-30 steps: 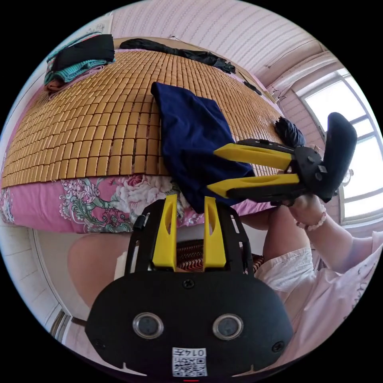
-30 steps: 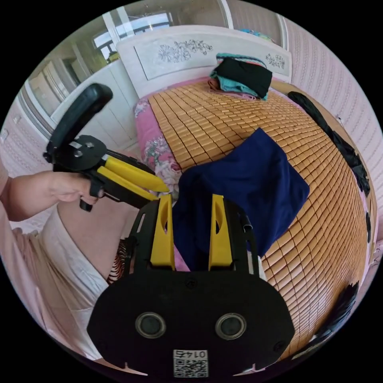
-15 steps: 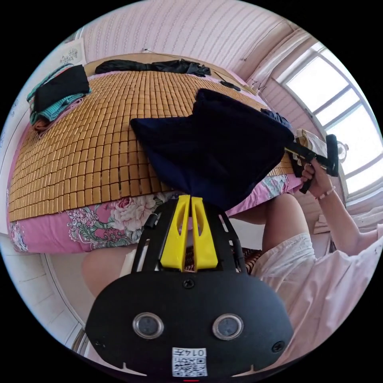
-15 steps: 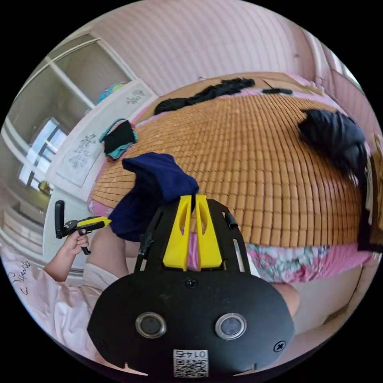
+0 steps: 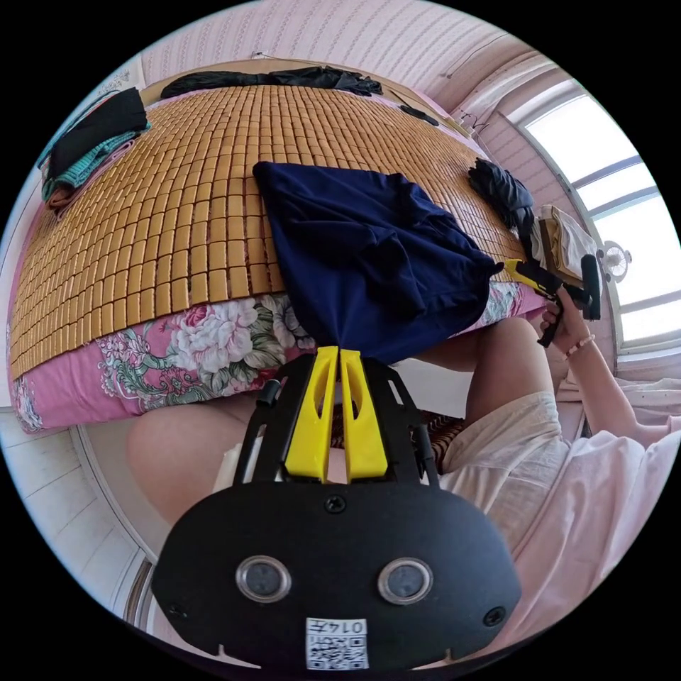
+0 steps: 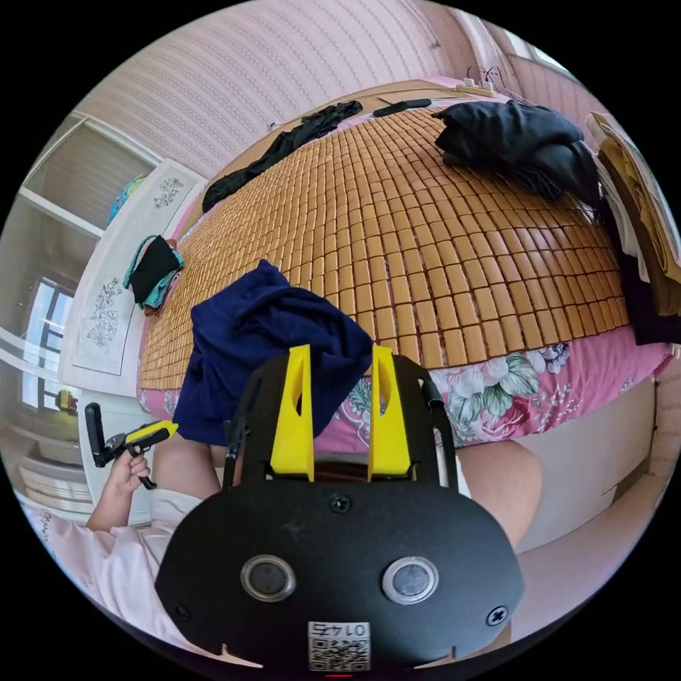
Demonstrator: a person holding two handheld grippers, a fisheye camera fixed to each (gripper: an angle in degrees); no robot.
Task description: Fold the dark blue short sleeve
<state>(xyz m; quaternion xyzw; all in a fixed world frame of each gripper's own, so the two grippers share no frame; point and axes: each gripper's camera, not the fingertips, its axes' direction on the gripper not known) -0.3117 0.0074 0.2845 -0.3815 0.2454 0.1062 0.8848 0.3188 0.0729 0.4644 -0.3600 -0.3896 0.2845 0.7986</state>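
Fabric of the dark blue short sleeve (image 5: 362,248) is pinched in my left hand-held gripper (image 5: 339,355), jaws clenched on a corner, I judge to spread it. My right hand-held gripper (image 6: 342,355) is released, jaws apart beside the cloth. The garment lies rumpled on the bed (image 5: 142,213), draping over its near edge.

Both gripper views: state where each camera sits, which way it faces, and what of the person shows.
Left gripper view: rides behind the left gripper, shut on the dark blue shirt at the bed edge, facing across the bamboo mat; knees and right hand show.
Right gripper view: rides behind the open right gripper, facing the mat; the person's left hand shows.
Shared: shirt, mat, folded pile.
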